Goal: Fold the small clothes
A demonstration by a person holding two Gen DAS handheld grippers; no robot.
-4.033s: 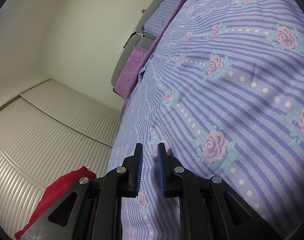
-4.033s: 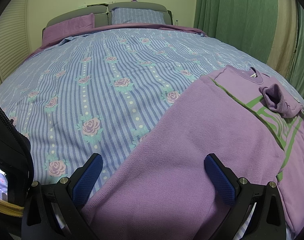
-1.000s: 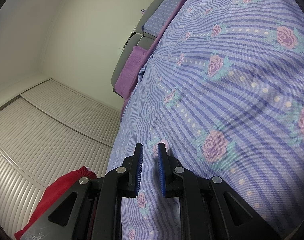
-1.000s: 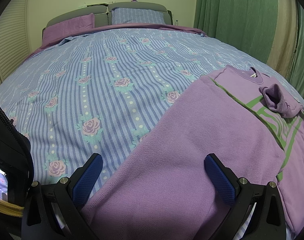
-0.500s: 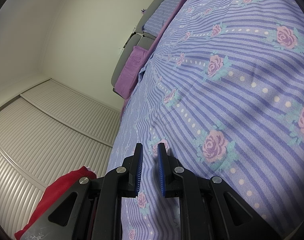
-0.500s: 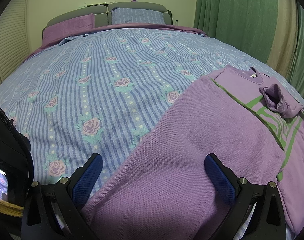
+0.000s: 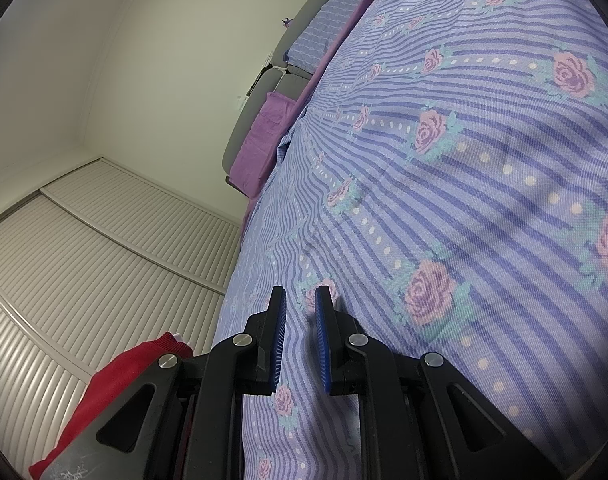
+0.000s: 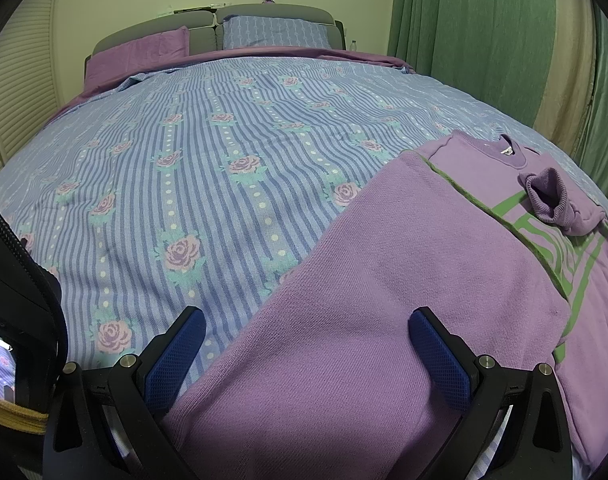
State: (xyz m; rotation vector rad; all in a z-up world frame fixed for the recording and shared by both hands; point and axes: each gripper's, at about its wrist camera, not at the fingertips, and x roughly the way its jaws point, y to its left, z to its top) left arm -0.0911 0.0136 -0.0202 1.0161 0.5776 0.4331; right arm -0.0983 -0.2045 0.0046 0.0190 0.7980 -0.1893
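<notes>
The purple sweater (image 8: 404, 280) lies on the near right part of the bedspread (image 8: 223, 140), partly folded; one side is turned over the body so its plain knit underside faces up and covers part of the green print, and a sleeve cuff (image 8: 552, 200) sits doubled back just below the collar. Set against the earlier views, nothing has changed: the sweater keeps the same outline, the fold edge sits where it did, and both cameras show the same framing as a few seconds back; I read this as a pause between folds and not a fold in progress, so the task is no further on.

The right gripper (image 8: 304, 344) hovers over the sweater's near edge, pads spread wide with the folded cloth showing between them but not pinched. The left gripper (image 7: 299, 332) hangs over bare bedspread away from the sweater, its pads drawn nearly together with a slim gap and nothing in it; a red garment (image 7: 115, 392) sits by its lower left, beside the slatted wardrobe doors (image 7: 83, 260). The next fold probably needs the right pads to close on the near hem; the left would have to come across to help.
</notes>
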